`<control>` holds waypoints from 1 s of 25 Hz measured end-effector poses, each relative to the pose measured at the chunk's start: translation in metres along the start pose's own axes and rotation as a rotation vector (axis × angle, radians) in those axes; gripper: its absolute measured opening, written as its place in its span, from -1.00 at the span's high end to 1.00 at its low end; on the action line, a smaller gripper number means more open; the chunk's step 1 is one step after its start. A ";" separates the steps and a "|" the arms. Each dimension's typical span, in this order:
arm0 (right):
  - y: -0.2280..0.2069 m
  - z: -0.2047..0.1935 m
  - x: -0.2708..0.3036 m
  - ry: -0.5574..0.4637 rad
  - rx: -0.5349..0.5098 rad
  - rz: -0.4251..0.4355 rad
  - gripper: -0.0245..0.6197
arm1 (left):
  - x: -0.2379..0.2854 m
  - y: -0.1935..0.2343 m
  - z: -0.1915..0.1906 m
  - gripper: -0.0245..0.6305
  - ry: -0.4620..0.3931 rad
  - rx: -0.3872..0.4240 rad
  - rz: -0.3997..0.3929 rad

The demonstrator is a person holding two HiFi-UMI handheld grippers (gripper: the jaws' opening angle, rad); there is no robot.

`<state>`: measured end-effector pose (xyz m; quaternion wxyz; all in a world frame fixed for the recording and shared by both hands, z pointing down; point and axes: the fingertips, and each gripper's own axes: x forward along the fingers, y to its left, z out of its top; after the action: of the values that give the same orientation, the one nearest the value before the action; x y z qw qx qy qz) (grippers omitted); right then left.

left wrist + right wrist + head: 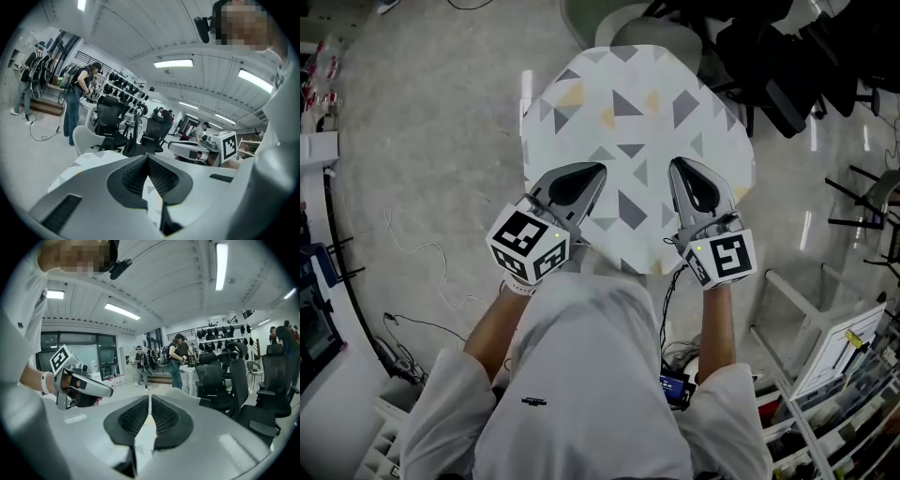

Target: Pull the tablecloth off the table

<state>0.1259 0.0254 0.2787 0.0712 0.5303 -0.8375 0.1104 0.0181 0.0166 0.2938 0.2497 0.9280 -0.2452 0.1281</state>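
**While 2 shut grippers hung over it, the cloth [628, 103] lay whole on the table**

Although the left gripper [595, 174] and right gripper [680, 171] both pointed away from the person over the cloth's near half, neither had hold of it: each gripper's own view showed its jaws together, tips meeting, with only patterned fabric glimpsed below. The cloth ran outward from the person, about as wide as long, so its near hem [628, 267] sat behind the jaw tips, under the gripper bodies, equally close to both hands. Judged from this, the pull would need the jaws opened, drawn back to that hem and closed on it, then hauled toward the person, whose own body stood in that line. Black chairs [769, 56] crowded the far right edge and a white chair [623, 23] stood just beyond the far edge; a trailing hem might catch there.
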 end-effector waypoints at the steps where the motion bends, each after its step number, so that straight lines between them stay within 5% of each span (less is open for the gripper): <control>1: -0.005 -0.002 0.008 0.013 -0.005 0.017 0.83 | 0.007 0.006 0.000 0.91 0.003 -0.010 0.006; 25: -0.138 -0.073 0.241 0.336 -0.331 0.295 0.44 | 0.156 0.183 -0.008 0.91 0.113 0.026 0.078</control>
<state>0.1476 -0.2227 0.4211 0.2779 0.3582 -0.8888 0.0675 0.0547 -0.1785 0.4304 0.2460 0.9121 -0.2648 0.1932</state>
